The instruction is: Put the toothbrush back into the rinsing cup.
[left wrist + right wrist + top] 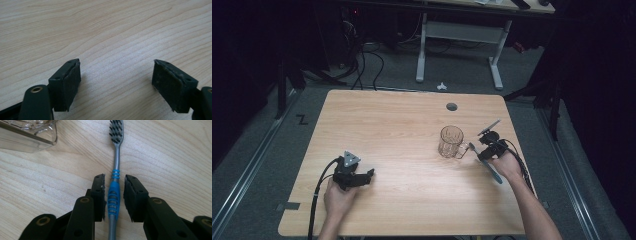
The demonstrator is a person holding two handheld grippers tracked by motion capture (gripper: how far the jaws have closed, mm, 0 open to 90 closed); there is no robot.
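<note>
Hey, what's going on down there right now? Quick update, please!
Left gripper open over bare wooden table. Right gripper straddling blue-and-grey toothbrush, jaws not yet shut on it. Clear glass mug beside the bristle end, apart. Nothing in the way.

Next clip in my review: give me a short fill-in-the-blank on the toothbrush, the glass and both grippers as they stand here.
1. The toothbrush lies between the jaws of the ____ gripper.
2. Its grip section is coloured ____.
3. The glass mug stands ____ on the table.
4. The left gripper has its jaws ____ over bare wood.

Missing words: right; blue; upright; open
</note>
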